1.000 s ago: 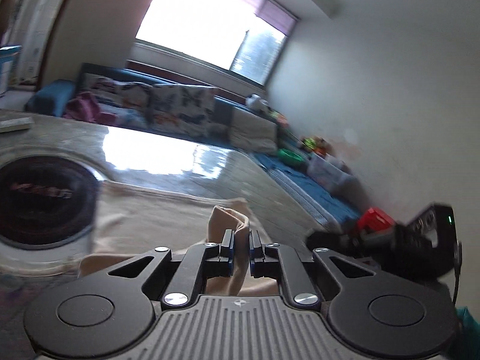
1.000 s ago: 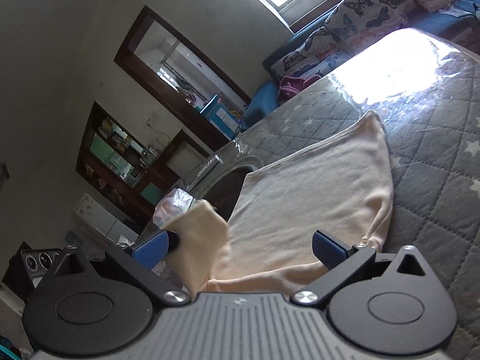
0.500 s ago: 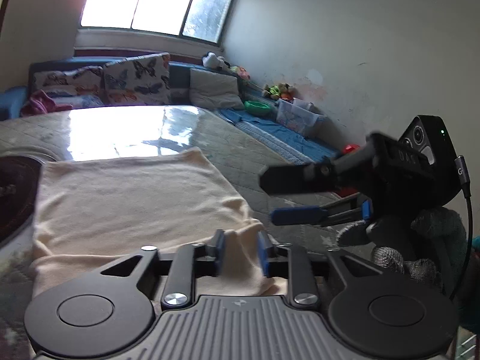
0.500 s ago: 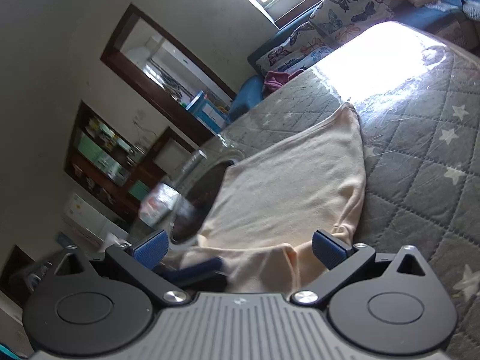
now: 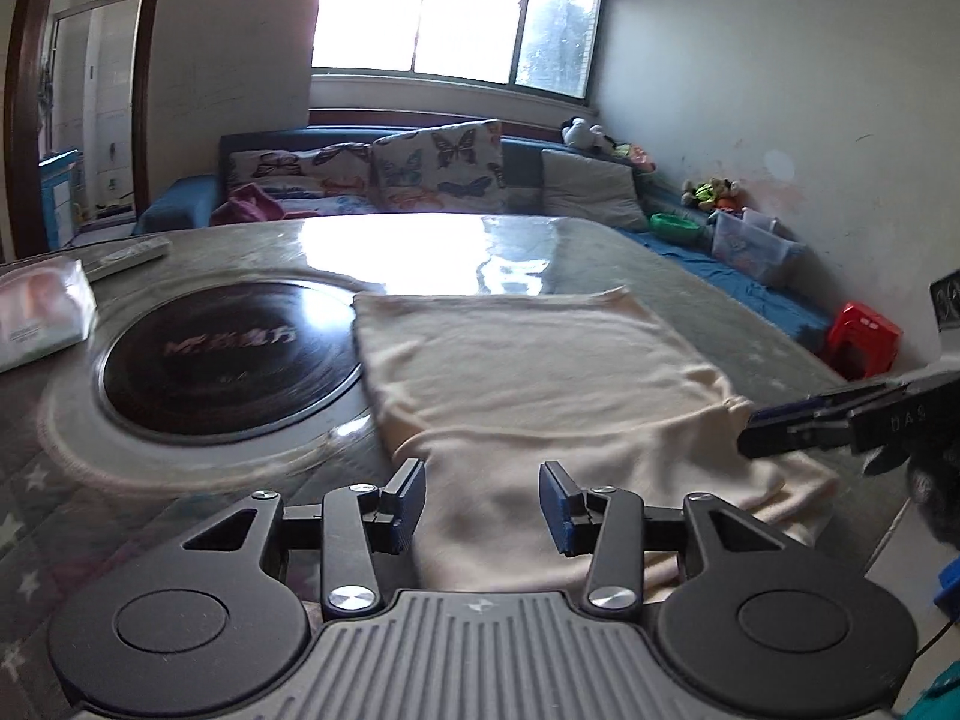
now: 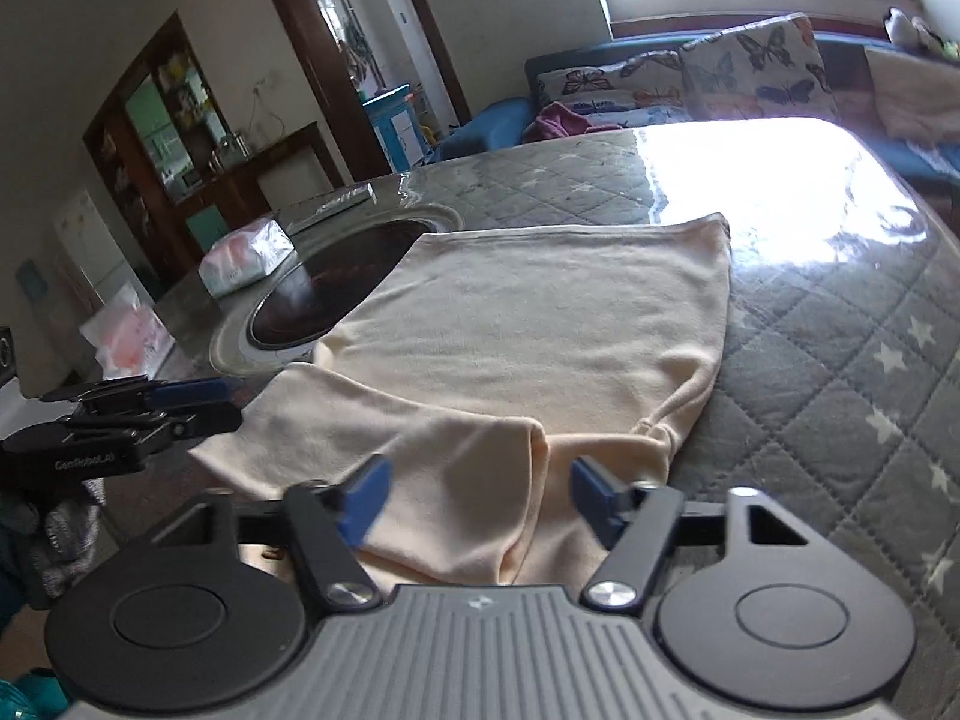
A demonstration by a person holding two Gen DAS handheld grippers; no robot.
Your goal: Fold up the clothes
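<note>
Since half a second ago the left gripper (image 5: 480,501) has let go of the cream garment (image 5: 540,372): its jaws, pinched on the cloth then, now stand apart with the near fold lying loose between them, and no pad visibly presses the fabric. The right gripper (image 6: 474,495) is also spread wide, holding nothing, with a folded-over flap of the garment (image 6: 540,348) below its gap. In the left wrist view the right gripper (image 5: 798,420) sits just beside the garment's right edge; in the right wrist view the left gripper (image 6: 180,402) sits just beside the left corner.

The garment lies flat on the glass-topped worktop (image 5: 690,294), its near part doubled over. Its left edge touches or slightly overlaps the rim of the round dark burner plate (image 5: 228,354). Bare quilted worktop (image 6: 840,372) stretches to the right and beyond the far hem. A plastic-wrapped packet (image 5: 42,312) rests at the far left, well apart from the cloth.
</note>
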